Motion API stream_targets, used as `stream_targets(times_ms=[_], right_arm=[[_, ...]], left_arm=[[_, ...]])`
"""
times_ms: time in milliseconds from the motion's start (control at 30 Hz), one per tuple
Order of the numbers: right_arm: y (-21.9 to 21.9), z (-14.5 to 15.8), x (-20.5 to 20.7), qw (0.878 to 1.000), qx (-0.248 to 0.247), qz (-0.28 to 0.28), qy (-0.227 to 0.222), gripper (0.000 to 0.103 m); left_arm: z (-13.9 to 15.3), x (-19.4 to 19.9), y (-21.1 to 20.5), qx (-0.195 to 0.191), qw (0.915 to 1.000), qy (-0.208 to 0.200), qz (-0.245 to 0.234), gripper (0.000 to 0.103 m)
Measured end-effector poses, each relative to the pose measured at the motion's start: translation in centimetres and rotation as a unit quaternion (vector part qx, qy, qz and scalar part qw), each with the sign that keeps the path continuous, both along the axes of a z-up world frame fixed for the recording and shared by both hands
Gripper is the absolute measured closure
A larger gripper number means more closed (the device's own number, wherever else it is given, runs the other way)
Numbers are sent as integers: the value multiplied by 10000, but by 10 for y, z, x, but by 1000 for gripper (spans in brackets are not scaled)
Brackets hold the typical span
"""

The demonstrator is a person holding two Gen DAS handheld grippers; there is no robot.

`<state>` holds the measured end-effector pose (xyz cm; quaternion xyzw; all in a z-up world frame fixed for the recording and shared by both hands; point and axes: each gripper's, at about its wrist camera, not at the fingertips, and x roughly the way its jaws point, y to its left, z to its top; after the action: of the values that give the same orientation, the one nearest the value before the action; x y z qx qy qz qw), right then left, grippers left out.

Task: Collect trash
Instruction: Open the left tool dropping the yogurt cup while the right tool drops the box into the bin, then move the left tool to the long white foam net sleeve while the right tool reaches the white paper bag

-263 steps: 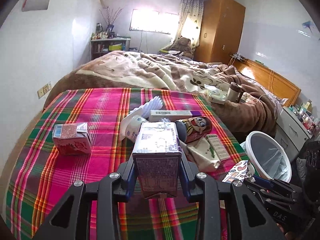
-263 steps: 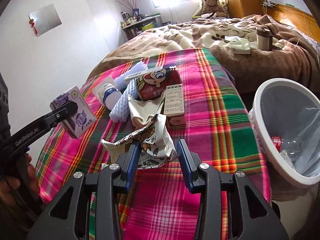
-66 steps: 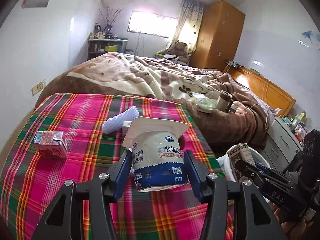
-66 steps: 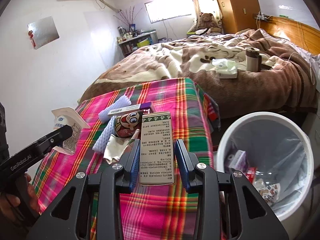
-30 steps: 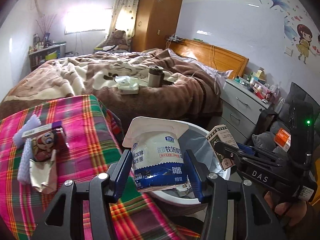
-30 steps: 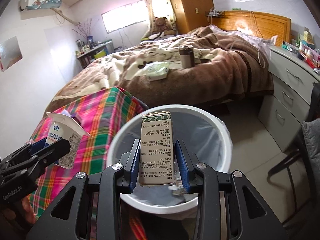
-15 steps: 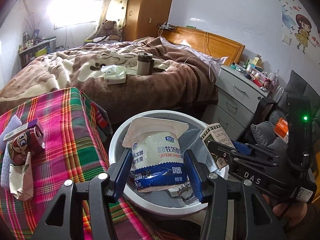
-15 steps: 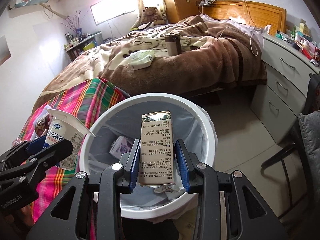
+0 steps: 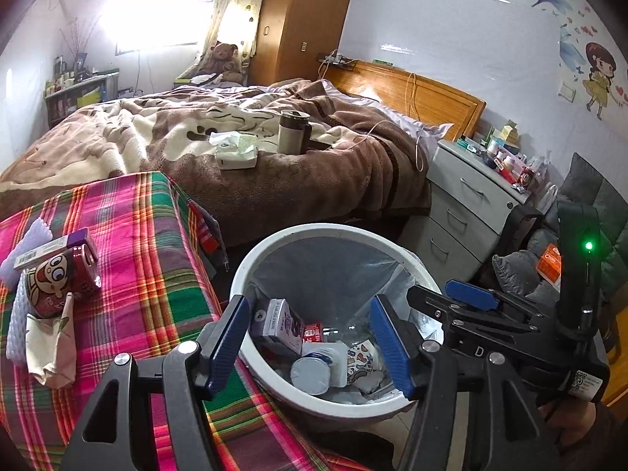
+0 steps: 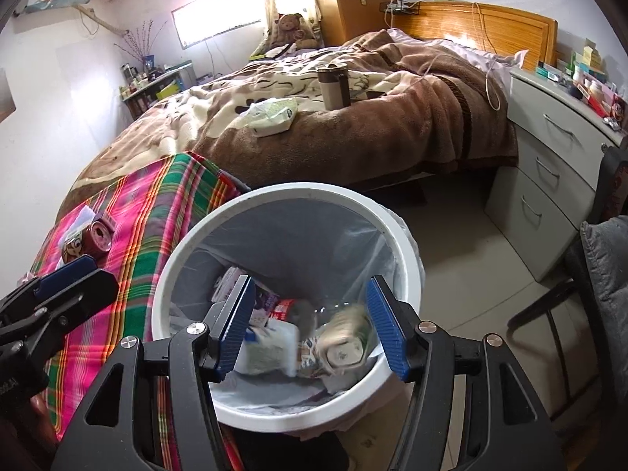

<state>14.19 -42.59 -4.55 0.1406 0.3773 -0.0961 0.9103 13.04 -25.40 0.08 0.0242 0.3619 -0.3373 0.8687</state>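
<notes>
The left tool [image 9: 312, 335] hangs over the white trash bin [image 9: 271, 241] with its blue pads spread wide and nothing between them. To its left, the plaid-covered desk [image 9: 149, 274] carries a cartoon-printed red can [image 9: 59, 274] lying on its side, a flat purple-ended box [image 9: 51, 245] resting on top of it, a white foam sleeve [image 9: 15, 322] beside it and a crumpled beige wrapper [image 9: 49, 343] nearer the camera. Straight below the parted pads, inside the bin's grey liner, lie a purple and white carton [image 9: 280, 320], a white yogurt cup [image 9: 312, 369] and a patterned wrapper [image 9: 361, 359].

The right tool [image 10: 310, 324] is likewise wide apart and empty, poised above the same bin [image 10: 408, 259]. Under it a green and white box [image 10: 345, 339] appears motion-blurred among the rubbish, next to a pale carton [image 10: 271, 349]. Beyond both tools stands the bed [image 10: 353, 129], with a tissue pack [image 10: 272, 115] and a tumbler [image 10: 333, 86] on its brown blanket, and to the right a grey drawer chest [image 10: 557, 157].
</notes>
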Motion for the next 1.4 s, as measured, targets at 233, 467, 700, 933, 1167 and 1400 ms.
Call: stream_targets(times_ms=[233,467,700,933,1167,1400], right_arm=[[9,6,1,9999,10,92,-98,42],[27,13,2,9994,15,247,-242,42],[51,16,10,9981,13,494,-357,42],[75,20,21,9949,101,852,-532,42],[104,25,41,9900,123,1232,-676,42],[134,22,67,9845,80,1656,-567,42]], left_arm=[[7,-1,22,-18,9997,-69,215,40],[16,-3,48,-85,9987,-200,454,40],[23,-3,81,8,9959,-427,797,40],[25,2,120,55,9911,-554,1213,40],[20,16,164,26,9847,-467,1676,40],[9,31,205,78,9762,-303,2145,40]])
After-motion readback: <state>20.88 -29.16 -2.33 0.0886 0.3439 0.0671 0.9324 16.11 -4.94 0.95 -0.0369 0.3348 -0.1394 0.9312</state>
